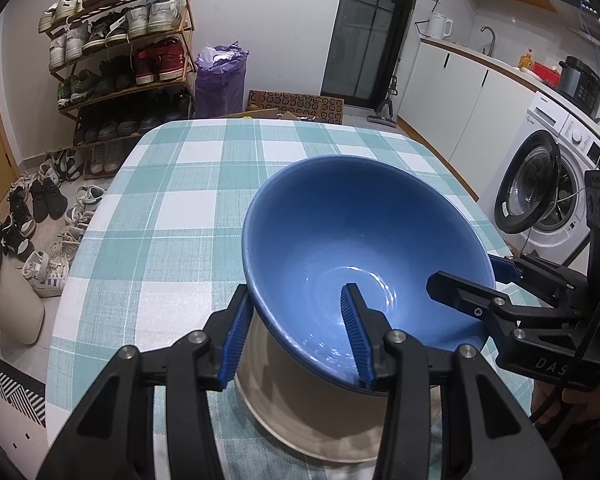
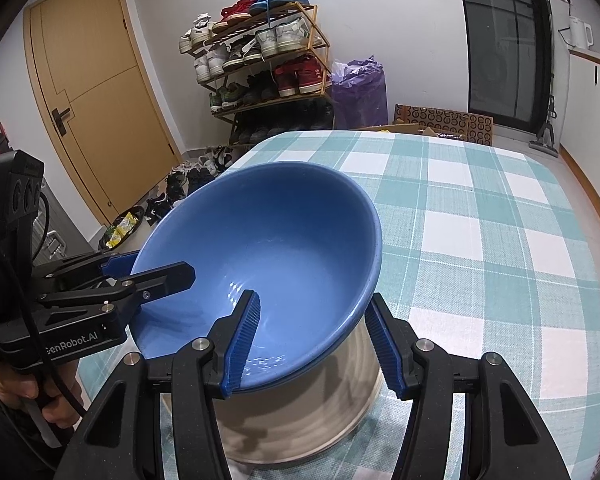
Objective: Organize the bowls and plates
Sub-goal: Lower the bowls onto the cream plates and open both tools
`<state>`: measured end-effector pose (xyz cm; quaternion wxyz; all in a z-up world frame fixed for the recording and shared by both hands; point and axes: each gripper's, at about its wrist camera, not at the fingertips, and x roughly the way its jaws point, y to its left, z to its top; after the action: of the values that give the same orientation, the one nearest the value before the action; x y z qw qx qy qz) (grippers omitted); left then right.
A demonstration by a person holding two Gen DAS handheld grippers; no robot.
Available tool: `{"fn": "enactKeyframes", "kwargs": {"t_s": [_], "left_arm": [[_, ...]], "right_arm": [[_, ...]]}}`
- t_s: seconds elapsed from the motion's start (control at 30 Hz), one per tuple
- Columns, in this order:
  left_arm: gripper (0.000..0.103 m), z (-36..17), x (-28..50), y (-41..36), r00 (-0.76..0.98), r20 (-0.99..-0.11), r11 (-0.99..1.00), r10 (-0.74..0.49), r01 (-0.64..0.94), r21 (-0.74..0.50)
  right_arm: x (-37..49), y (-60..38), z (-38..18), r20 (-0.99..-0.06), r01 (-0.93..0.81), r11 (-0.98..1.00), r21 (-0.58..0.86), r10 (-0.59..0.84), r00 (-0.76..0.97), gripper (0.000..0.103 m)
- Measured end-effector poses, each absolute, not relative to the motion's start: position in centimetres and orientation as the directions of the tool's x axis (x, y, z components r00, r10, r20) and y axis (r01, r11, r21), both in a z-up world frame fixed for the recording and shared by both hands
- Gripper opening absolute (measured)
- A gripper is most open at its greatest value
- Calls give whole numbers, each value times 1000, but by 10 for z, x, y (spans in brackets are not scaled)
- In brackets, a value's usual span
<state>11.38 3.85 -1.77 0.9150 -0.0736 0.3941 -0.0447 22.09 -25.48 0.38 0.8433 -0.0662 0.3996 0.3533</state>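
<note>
Taking the blue bowl (image 1: 364,248) as the landmark: far to its left in the left wrist view a wooden shoe rack (image 1: 120,52) stands against the wall with loose shoes (image 1: 44,216) on the floor below it, and a pale bin (image 1: 8,300) sits nearer the camera. The bowl itself sits over the near part of a table covered in a teal and white checked cloth (image 1: 172,208), and a pale grey vessel (image 1: 300,396) shows directly beneath it; whether the bowl rests in that vessel or is lifted just clear of it cannot be told. The left gripper (image 1: 300,332) straddles the bowl's near-left rim, one blue ribbed finger outside the wall and the other inside; the outer pad looks pressed to the wall, but a small gap at the inner pad leaves it unclear whether the grip is clenched. On the bowl's right rim the right gripper (image 1: 466,280) does the same, one finger inside and one outside; in the right wrist view (image 2: 312,336) its fingers flank the rim loosely, with visible gaps on both sides, so it is released. Right of the bowl, beyond the table edge, stands a white washing machine (image 1: 552,184) under a counter.
</note>
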Motion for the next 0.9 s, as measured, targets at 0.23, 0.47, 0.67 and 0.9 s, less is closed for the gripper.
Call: {"fn": "enactKeyframes", "kwargs": {"t_s": [0.23, 0.47, 0.67, 0.9], "left_arm": [[44, -18, 118, 38, 686, -714, 986, -137, 24, -166], [44, -18, 121, 38, 685, -716, 987, -134, 24, -161], [44, -19, 124, 38, 686, -717, 988, -126, 25, -150], [46, -20, 124, 38, 688, -714, 988, -129, 27, -152]], "right_arm": [[227, -255, 3, -719, -645, 744, 174, 543, 433, 56], [231, -254, 2, -719, -647, 743, 171, 543, 434, 56], [230, -254, 3, -720, -646, 744, 173, 543, 432, 56], [231, -253, 2, -726, -646, 744, 174, 540, 426, 56]]}}
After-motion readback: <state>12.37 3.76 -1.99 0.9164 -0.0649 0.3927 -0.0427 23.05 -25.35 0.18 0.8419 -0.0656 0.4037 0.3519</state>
